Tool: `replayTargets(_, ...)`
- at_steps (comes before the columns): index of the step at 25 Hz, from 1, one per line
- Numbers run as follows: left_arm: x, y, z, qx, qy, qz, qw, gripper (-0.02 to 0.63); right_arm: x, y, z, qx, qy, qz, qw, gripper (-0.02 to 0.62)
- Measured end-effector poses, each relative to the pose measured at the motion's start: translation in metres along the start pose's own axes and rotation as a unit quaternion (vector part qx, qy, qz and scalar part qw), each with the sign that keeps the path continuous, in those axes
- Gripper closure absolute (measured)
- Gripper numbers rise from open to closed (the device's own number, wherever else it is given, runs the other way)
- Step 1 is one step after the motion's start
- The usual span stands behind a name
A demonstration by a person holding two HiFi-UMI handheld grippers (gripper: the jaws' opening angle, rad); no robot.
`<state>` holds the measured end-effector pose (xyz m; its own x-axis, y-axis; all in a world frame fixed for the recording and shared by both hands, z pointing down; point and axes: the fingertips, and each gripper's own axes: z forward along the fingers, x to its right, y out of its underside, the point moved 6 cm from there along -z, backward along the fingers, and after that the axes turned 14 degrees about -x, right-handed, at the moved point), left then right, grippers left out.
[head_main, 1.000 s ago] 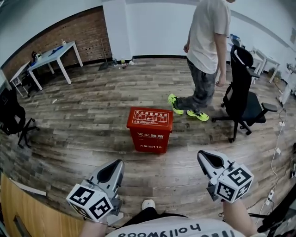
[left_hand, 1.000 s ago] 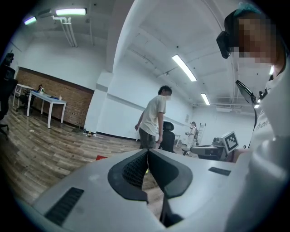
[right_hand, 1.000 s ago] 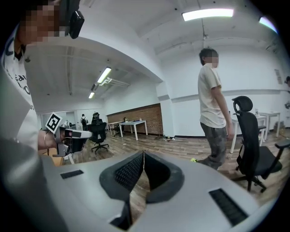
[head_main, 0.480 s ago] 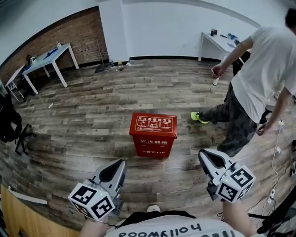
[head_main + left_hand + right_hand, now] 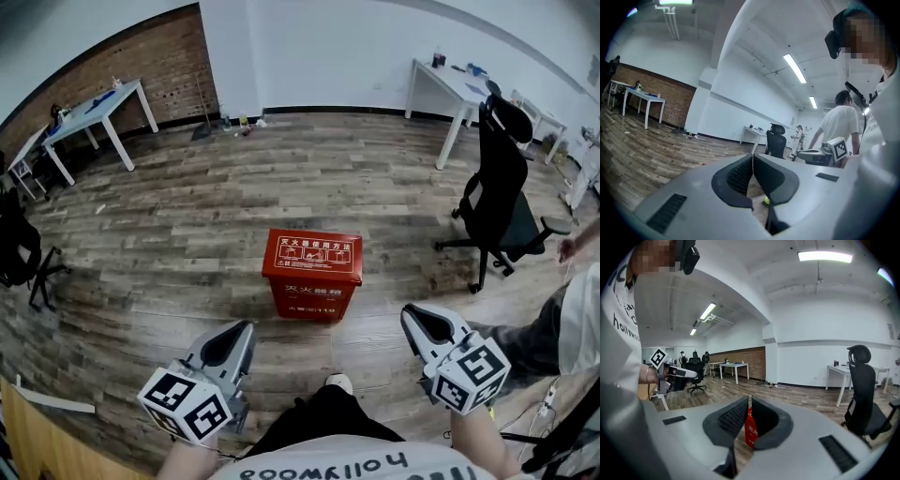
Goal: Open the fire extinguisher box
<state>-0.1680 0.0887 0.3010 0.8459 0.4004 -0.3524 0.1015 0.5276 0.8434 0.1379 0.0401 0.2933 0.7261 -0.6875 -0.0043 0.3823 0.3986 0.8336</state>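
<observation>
Short of fire extinguisher box: left gripper, right gripper, jaws closed, empty. Box mostly hidden behind jaws in gripper views.

grey left gripper and right gripper with black-and-white marker cubes — white lettered shirt, black trousers

Person gone from behind fire extinguisher box to right edge

We read white "灭火器箱" on the box, front face, centre frame, and "Hollywood" upside down on the shirt, bottom edge.
</observation>
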Motion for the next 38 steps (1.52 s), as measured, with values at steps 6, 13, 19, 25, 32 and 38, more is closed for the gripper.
replayTargets(6, -0.008, -0.024, 0.035, -0.001, -0.014, -0.001, 0.9999, 0.596, 0.041, -0.018, 0.028, 0.000, -0.011, -0.008, 1.000, 0.584)
replayTargets(13, -0.012, -0.047, 0.088, -0.013, -0.018, -0.003, 0.9998, 0.596, 0.097, -0.023, 0.054, -0.019, -0.016, 0.005, 1.000, 0.584)
replayTargets(19, -0.018, -0.063, 0.129, -0.017, -0.030, -0.016, 0.9993, 0.596, 0.137, -0.023, 0.076, -0.038, -0.024, 0.000, 0.999, 0.584)
replayTargets(25, -0.026, -0.066, 0.152, -0.021, -0.057, -0.027, 0.9978, 0.596, 0.166, -0.019, 0.096, -0.043, -0.071, 0.040, 0.996, 0.583)
replayTargets(32, -0.039, -0.057, 0.166, -0.055, -0.069, -0.030, 0.9957, 0.595, 0.177, -0.022, 0.125, -0.048, -0.083, 0.053, 0.994, 0.554)
replayTargets(38, -0.064, -0.059, 0.183, -0.076, -0.059, -0.028, 0.9950, 0.595, 0.173, -0.020, 0.154, -0.064, -0.091, 0.060, 0.992, 0.522)
